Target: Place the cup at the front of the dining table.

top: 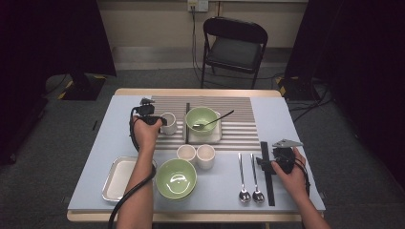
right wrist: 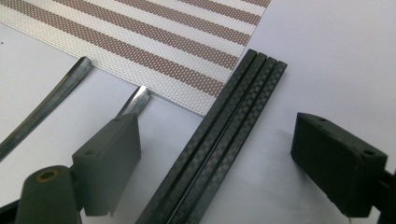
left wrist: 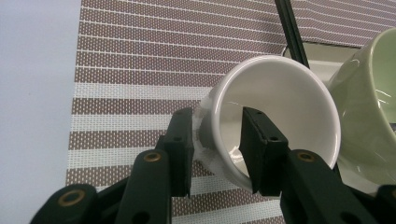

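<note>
A white cup [top: 169, 123] stands on the striped placemat [top: 239, 121], left of a green bowl [top: 201, 117]. My left gripper [top: 160, 121] reaches it from the left. In the left gripper view the cup [left wrist: 280, 93] has its wall between the jaws, one outside and one inside the rim; the inner jaw stands a little off the wall, so the left gripper [left wrist: 217, 135] is open. At the right, my right gripper [top: 271, 164] hangs open over a bundle of black chopsticks [top: 268, 176]. The chopsticks [right wrist: 233, 107] lie untouched between the wide jaws of the right gripper [right wrist: 219, 140].
The green bowl holds a dark spoon [top: 215, 120] and sits on a white square plate [top: 217, 136]. Two white cups [top: 197, 154], a second green bowl [top: 176, 178] and a metal tray [top: 109, 183] lie nearer me. Two metal spoons [top: 249, 179] lie left of the chopsticks.
</note>
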Demonstrator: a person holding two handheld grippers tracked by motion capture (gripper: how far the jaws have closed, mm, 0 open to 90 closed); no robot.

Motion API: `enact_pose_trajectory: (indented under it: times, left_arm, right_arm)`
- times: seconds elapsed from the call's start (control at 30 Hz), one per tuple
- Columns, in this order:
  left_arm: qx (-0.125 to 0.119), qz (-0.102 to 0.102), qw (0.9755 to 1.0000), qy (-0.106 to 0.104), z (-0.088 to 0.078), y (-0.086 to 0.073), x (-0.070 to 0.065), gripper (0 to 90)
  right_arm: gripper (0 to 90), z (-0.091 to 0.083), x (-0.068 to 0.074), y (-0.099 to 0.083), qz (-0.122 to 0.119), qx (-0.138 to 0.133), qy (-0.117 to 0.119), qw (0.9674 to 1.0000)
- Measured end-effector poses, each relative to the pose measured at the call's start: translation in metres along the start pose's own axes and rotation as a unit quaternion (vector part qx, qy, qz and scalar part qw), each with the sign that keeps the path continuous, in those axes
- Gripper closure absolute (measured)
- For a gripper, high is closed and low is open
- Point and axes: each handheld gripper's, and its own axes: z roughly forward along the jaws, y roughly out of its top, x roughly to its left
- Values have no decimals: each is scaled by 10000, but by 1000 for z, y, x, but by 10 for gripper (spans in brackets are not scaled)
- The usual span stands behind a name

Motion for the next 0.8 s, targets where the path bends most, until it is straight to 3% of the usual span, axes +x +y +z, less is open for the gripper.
enact_pose_trajectory:
  times: [0.8]
  left_arm:
    - [-50,18,10000,31,0,0,-2,616]
  right_arm:
    - [149,0,0,0,-6,3,7,10000]
